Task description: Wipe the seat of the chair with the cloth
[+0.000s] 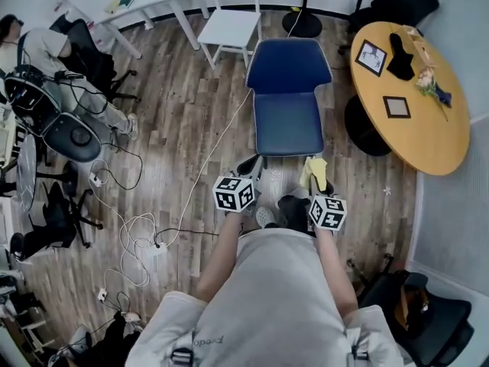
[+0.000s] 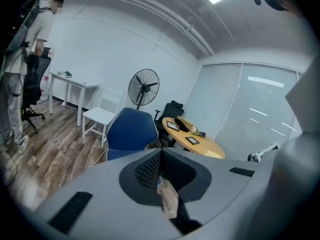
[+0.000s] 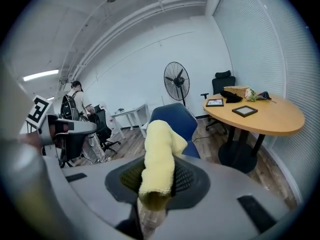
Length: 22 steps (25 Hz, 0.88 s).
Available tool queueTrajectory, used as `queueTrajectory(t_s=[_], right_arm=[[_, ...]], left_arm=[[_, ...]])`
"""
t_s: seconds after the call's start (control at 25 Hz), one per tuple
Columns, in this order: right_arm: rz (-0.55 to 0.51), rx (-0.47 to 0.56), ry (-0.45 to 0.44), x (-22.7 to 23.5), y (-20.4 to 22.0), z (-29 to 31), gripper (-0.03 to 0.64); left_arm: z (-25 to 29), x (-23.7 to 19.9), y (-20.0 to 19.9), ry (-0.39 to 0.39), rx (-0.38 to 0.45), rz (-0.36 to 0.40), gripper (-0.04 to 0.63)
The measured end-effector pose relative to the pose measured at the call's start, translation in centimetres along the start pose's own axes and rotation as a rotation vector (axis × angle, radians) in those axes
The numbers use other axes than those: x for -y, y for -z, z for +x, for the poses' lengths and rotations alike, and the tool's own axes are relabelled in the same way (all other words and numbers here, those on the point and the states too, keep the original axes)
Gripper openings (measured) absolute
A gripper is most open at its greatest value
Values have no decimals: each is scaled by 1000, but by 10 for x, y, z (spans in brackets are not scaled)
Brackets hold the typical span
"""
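A: The right tool [image 3: 158, 179] is clamped on the yellow cloth [image 3: 160, 144]; the cloth is pinched low between the pads and stands up past them in a rolled wad.

B: And the left tool [image 2: 161, 154]?

A: Its jaws are pressed together with nothing between them; it carries nothing.

B: Where is the cloth relative to the chair [image 1: 289, 90]?

A: In the head view it hangs just at the near right corner of the blue seat [image 1: 289, 128]; both gripper views show the chair some way ahead, so I judge the cloth is in the air and off the seat.

B: So no wiping yet?

A: None that shows; the seat looks plain and bare, and I cannot tell clean from dusty at this size; the pick-up is the only part I count as done.

B: What remains?

A: All the wiping, by my reading; the cloth has to come down onto the seat and sweep from near edge to far and from left to right; the free end sticking up gives plenty to press with.

B: Anything in the way?

A: The round bench [image 1: 412, 121] stands to the right of the chair, apart from the seat; a white cable [image 1: 206, 167] runs over the floor on the left; neither touches the seat.

B: And the left tool's part?

A: Probably only steadying the chair, if anything; one tool can do the wiping.
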State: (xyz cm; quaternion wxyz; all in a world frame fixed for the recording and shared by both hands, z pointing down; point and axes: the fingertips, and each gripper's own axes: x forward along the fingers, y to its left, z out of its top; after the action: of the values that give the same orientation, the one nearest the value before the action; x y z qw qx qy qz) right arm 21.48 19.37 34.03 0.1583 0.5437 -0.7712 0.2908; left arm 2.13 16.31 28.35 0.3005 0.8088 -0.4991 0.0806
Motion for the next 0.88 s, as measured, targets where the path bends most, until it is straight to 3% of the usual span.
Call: queueTrajectory(t_s=[0.6, 0.88], right_arm=[[35, 15, 4, -2, 4, -4, 95], [32, 10, -4, -3, 7, -4, 95]], left_arm=[[1, -4, 15, -35, -64, 6, 26], [-3, -5, 16, -47, -52, 8, 26]])
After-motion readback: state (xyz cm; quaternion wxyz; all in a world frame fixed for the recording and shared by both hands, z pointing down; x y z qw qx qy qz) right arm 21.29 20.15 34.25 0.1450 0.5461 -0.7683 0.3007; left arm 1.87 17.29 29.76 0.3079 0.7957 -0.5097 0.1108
